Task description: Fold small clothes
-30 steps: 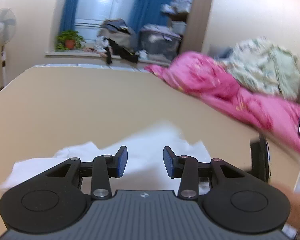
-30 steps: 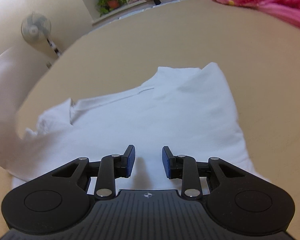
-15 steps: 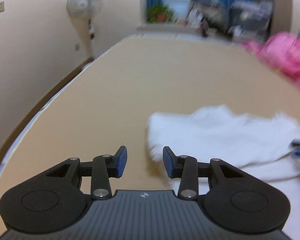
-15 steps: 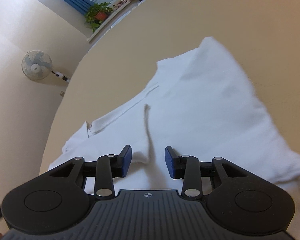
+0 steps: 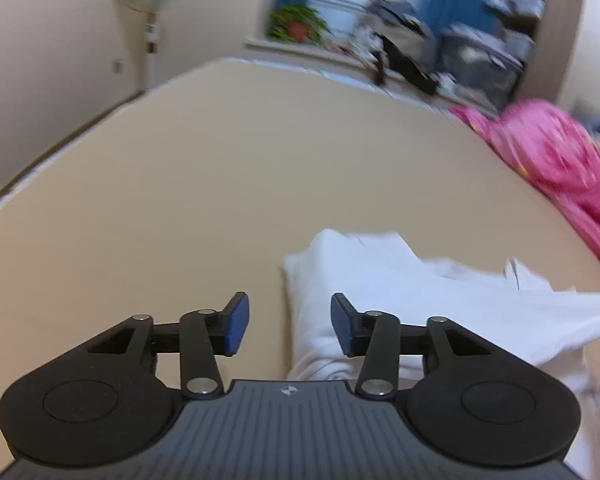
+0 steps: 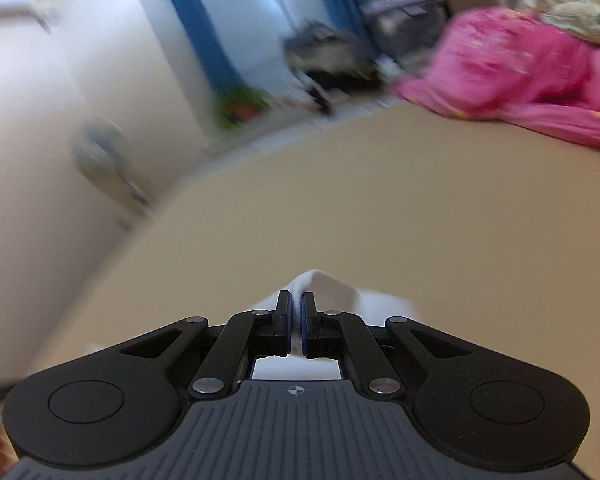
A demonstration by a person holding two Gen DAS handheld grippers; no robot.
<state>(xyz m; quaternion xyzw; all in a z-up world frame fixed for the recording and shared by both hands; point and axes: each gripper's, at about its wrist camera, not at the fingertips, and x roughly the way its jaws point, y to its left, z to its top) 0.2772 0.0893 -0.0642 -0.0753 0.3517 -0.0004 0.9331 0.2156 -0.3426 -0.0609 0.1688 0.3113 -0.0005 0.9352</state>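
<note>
Garment under work: a white top (image 5: 400, 292), spread on the tan bed (image 5: 220, 184) and seen rumpled at the lower right of the left wrist view. A fold of this cloth is gripped by the right gripper (image 6: 296, 316), its jaws clenched on a raised peak of white fabric (image 6: 312, 280); the rest is hidden behind the tool body. The left gripper (image 5: 290, 324) is held with jaws released, nothing between them, the near left edge of the top lying just ahead and slightly right of the gap.

Handling judged: light, soft knit, no stiffness (it drapes and bunches wherever lifted). Slip risk is judged low once a doubled layer is pinched; a single layer may pull free or drag the rest along the bed. Hold is best taken at a hem, a seam or a corner, so that the edge can be carried over flat.

Noted nearby: pink bedding (image 5: 552, 160) at the far right, well apart from the top. Both views are motion-blurred, so fine detail cannot be read.
</note>
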